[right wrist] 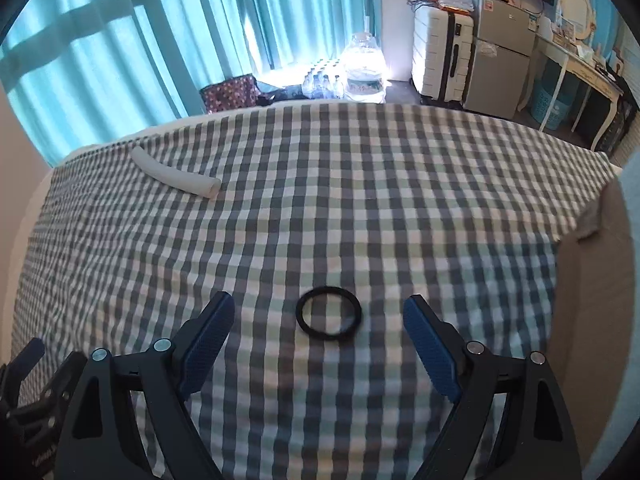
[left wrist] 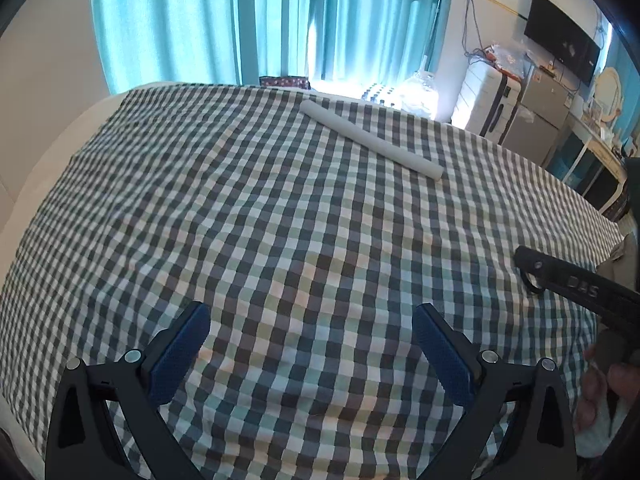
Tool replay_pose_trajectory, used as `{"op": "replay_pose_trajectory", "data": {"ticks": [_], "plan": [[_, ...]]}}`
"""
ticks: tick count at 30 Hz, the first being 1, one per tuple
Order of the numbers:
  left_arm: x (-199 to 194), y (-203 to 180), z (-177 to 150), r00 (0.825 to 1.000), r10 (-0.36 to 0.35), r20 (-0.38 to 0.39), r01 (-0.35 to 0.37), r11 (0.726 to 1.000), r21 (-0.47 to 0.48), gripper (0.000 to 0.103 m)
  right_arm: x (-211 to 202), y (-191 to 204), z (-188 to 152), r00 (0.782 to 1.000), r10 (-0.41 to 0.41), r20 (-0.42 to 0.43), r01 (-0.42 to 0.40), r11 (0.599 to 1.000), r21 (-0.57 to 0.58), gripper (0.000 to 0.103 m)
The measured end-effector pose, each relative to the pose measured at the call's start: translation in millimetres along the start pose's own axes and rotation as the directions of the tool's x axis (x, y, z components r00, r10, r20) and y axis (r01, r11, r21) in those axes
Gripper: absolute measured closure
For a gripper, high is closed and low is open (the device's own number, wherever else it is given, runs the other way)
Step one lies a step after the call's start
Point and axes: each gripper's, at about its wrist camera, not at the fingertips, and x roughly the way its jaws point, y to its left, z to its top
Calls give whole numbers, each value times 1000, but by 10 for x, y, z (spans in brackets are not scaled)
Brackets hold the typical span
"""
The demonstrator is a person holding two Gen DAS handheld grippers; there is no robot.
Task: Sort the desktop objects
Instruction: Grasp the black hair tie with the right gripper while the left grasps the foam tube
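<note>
The surface covered by the checked cloth [right wrist: 360, 200] is taken here to be the bench, though what lies under the cloth cannot be told. In the right wrist view, the black ring [right wrist: 329, 313] is seen lying flat on the cloth, between the tips of the right gripper [right wrist: 319, 322] and slightly ahead of them, touched by neither finger. The jaws of the right gripper are spread wide, with nothing held. The jaws of the left gripper [left wrist: 311, 332] are likewise spread and empty, with only bare cloth between them.

The step in hand is judged to be the pick-up of the ring. It would be done best if the gripper were lowered until the blue pads [right wrist: 208, 336] are level with the cloth and the ring is centred between them. Because the ring is thin and looks pliable, it is likely to buckle or slip under the pads if squeezed across its width. A pinch on one side of the band may hold better. Cloth could be caught in the grip as well, so a gentle close is advised.

Counted: one black ring, at about 12 o'clock from the right gripper; one white tube [right wrist: 176, 176], at roughly 10 o'clock and well apart from the ring, near the far left edge; two grippers. In the left wrist view the tube [left wrist: 370, 138] lies at about 1 o'clock.
</note>
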Motion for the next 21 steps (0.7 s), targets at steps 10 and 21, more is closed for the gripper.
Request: {"op": "replay_pose_trajectory", "data": {"ticks": [10,21], "plan": [[183,-169,64,1000,13,-14,-12,999,46,0,263,-108,-108,995,-47,-83,48,999,19,39],[301,-460,659,998,4,67,-3,1000,-18,0,61,-479,-7,1000,-17,-9,18,994,112,97]]}}
